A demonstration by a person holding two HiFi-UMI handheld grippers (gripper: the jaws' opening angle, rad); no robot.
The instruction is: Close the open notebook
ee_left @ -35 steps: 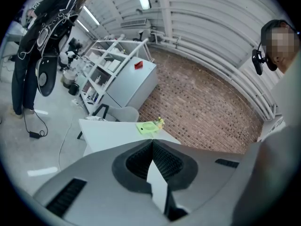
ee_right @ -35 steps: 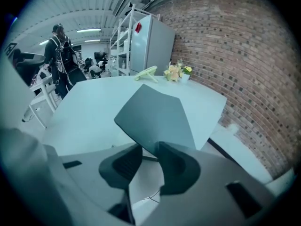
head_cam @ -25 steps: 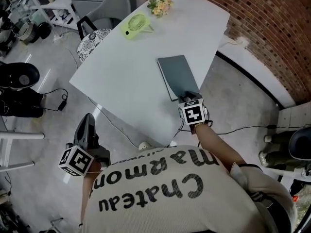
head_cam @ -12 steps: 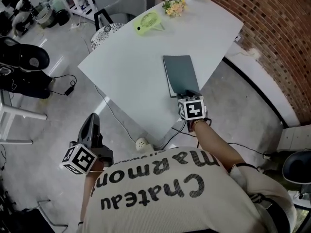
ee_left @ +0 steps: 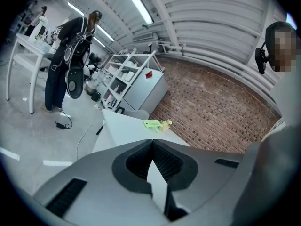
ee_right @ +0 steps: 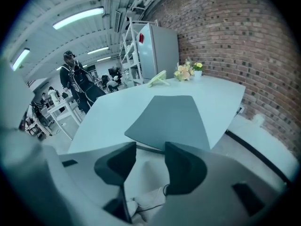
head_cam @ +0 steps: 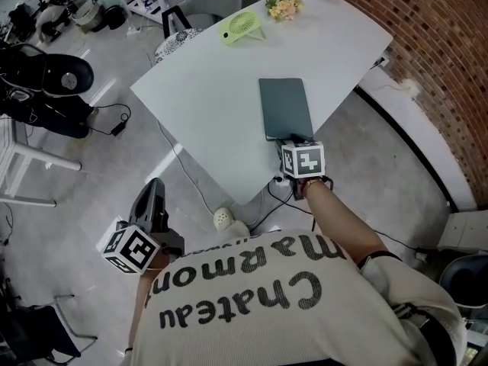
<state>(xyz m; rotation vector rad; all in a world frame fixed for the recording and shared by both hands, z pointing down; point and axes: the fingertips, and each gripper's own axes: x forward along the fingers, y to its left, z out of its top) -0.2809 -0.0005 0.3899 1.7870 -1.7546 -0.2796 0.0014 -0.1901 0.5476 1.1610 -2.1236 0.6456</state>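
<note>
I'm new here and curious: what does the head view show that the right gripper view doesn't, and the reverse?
Only the head view: the person's printed shirt and the left gripper. Only the right gripper view: ceiling lights and a tall white cabinet. Both: the closed notebook, white table, green fan, flowers, brick wall.
</note>
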